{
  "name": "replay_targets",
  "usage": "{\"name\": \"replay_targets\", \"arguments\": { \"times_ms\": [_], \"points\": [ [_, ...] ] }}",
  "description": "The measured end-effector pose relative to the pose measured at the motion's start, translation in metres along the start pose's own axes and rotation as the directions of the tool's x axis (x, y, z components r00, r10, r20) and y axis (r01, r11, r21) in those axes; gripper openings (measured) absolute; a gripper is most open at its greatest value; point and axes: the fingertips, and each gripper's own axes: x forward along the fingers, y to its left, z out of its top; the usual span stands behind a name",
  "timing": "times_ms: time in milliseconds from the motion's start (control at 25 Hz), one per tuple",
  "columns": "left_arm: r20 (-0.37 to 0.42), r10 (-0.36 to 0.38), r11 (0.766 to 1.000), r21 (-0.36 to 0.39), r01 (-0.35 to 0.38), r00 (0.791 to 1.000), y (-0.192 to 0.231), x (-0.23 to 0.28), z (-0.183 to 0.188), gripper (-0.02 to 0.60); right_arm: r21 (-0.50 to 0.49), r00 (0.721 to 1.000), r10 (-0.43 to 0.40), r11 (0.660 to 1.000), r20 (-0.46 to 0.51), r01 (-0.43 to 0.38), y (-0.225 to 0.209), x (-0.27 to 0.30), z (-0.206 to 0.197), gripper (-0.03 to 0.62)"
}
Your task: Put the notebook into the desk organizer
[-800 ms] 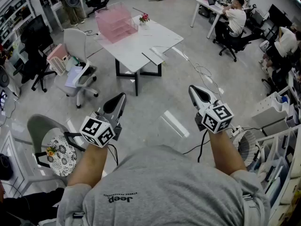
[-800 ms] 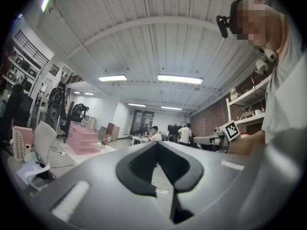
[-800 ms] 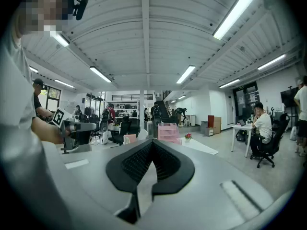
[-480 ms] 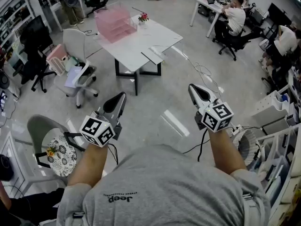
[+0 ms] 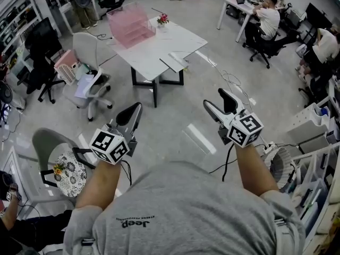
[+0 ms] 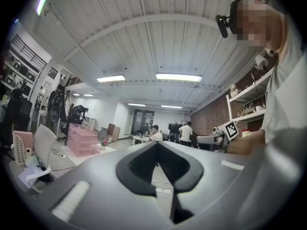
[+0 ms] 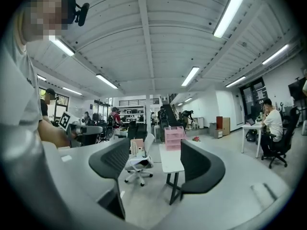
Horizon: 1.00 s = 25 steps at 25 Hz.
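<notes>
A white table (image 5: 151,49) stands a few steps ahead on the floor. At its far left corner sits the pink desk organizer (image 5: 131,24), with a small flower pot (image 5: 163,19) beside it. A flat notebook (image 5: 174,61) lies near the table's right edge. Both grippers hang in the air well short of the table and hold nothing. My left gripper (image 5: 137,108) is shut, its tips meeting (image 6: 156,146). My right gripper (image 5: 214,98) is open, with the table (image 7: 170,163) and the organizer (image 7: 172,137) showing through the gap between its fingers (image 7: 115,159).
A white office chair (image 5: 90,62) with a pink basket (image 5: 66,67) stands left of the table. A chair with a patterned cushion (image 5: 64,174) is at my left. Cables (image 5: 234,86) cross the floor; a fan (image 5: 279,166) and shelves (image 5: 313,185) stand right. People sit at far desks (image 5: 265,23).
My right gripper's jaws were together in the earlier frames and now stand apart. The left gripper has not moved. The view has shifted slightly.
</notes>
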Motion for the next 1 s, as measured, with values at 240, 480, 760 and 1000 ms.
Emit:
{"name": "replay_targets", "arguments": {
  "times_ms": [240, 480, 760, 1000],
  "points": [
    [0.013, 0.052, 0.999, 0.010, -0.052, 0.999, -0.032, 0.025, 0.001, 0.052, -0.011, 0.999, 0.041, 0.999, -0.007, -0.041, -0.036, -0.014, 0.004, 0.434],
    [0.031, 0.131, 0.991, 0.013, -0.131, 0.991, -0.054, 0.042, -0.001, 0.052, -0.011, 0.994, 0.110, 0.994, -0.002, -0.110, -0.069, -0.020, 0.006, 0.459],
    [0.016, 0.152, 0.988, 0.024, -0.153, 0.988, -0.037, 0.060, -0.007, 0.052, 0.006, 0.991, 0.132, 0.991, 0.002, -0.132, -0.094, 0.009, 0.003, 0.460],
    [0.020, 0.091, 0.996, 0.012, -0.091, 0.996, 0.041, 0.097, -0.013, 0.052, 0.000, 0.996, 0.083, 0.997, -0.015, -0.083, -0.112, 0.074, -0.006, 0.460]
  ]
}}
